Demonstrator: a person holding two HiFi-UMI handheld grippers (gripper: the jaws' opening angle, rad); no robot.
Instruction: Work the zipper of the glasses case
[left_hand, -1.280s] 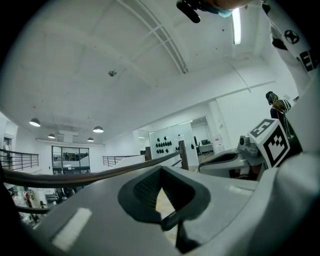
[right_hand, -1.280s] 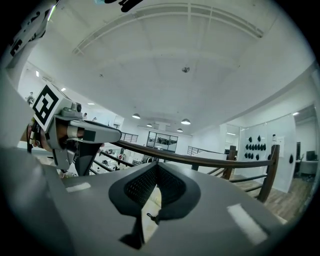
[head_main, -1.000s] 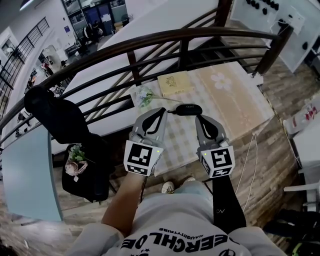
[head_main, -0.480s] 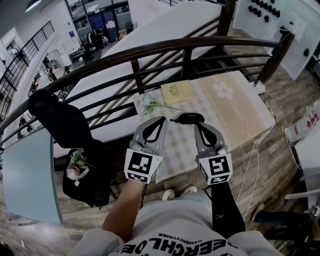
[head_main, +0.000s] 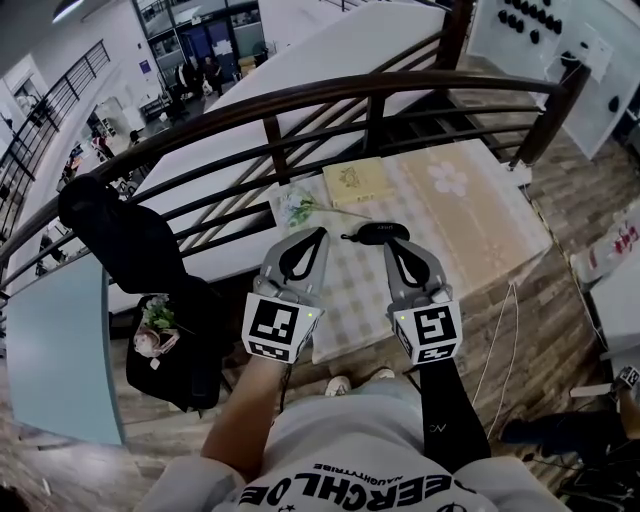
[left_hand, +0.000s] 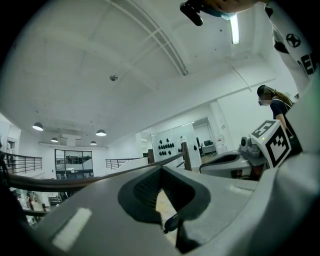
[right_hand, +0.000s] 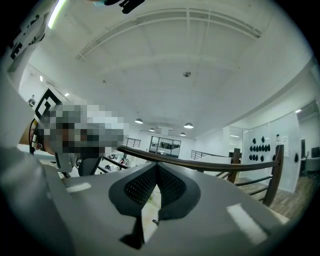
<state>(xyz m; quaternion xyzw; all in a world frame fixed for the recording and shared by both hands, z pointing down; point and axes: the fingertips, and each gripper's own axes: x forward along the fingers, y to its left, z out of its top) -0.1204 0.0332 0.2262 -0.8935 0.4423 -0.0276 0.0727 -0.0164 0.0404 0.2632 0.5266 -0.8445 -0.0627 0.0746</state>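
A black glasses case (head_main: 378, 233) lies on the checked tablecloth (head_main: 352, 285), with a short strap at its left end. My left gripper (head_main: 321, 230) is held level just left of the case, its jaws shut with nothing between them. My right gripper (head_main: 387, 241) hovers at the case's near edge, also shut and empty; I cannot tell whether it touches the case. In the left gripper view the pads of the left gripper (left_hand: 161, 168) meet, and the case's end (left_hand: 172, 222) shows below them. In the right gripper view the right gripper (right_hand: 157, 165) has its pads closed together.
A yellowish book (head_main: 354, 180) and a white artificial flower (head_main: 298, 208) lie beyond the case. A beige mat (head_main: 470, 195) covers the table's right part. A dark wooden railing (head_main: 300, 95) runs behind the table. A black bag (head_main: 175, 335) stands on the floor at the left.
The head view has shifted slightly, so the case and table sit a little lower in the picture. Both grippers stay shut beside the case.
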